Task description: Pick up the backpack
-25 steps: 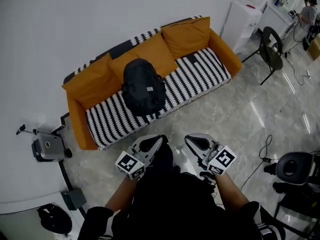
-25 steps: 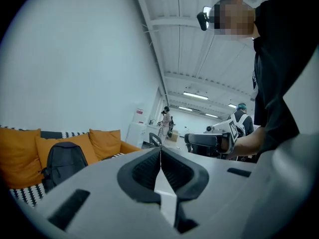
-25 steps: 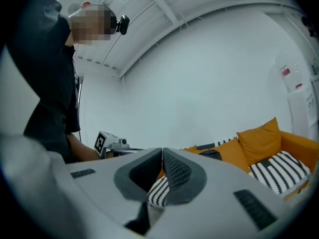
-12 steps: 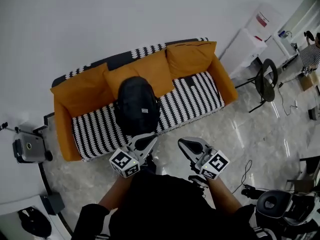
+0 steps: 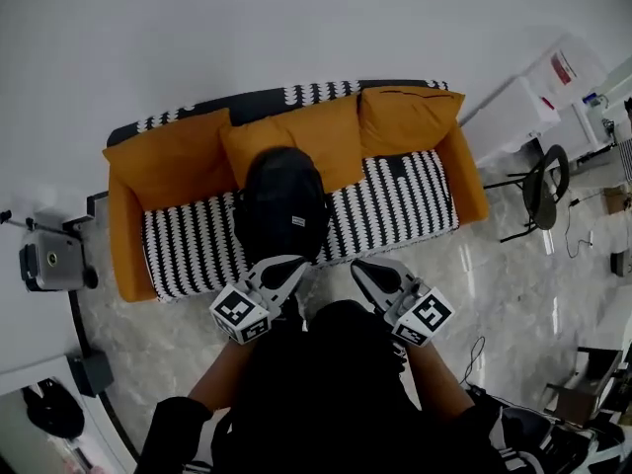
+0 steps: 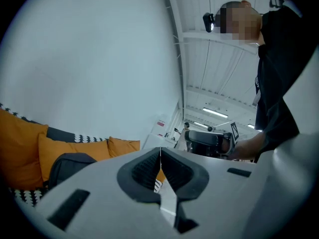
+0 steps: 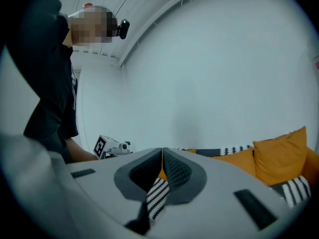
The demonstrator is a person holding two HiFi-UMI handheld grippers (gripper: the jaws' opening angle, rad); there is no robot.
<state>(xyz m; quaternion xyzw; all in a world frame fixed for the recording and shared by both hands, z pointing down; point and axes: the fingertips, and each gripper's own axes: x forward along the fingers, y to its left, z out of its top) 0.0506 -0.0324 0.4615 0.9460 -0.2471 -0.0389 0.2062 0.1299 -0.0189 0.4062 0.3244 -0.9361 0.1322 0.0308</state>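
Here, nothing is lifted yet: the backpack [image 5: 283,203], rounded black fabric, slumps on the striped sofa [image 5: 400,203] against plump orange cushions [image 5: 168,166]. I hold my left gripper [image 5: 289,265] and right gripper [image 5: 361,268] short of it, both jaws pressed together on nothing.

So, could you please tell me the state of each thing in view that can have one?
backpack: resting on the sofa seat against the middle cushion, not held.
left hand-held gripper: shut, empty.
right hand-held gripper: shut, empty.
black chair: standing, unoccupied.
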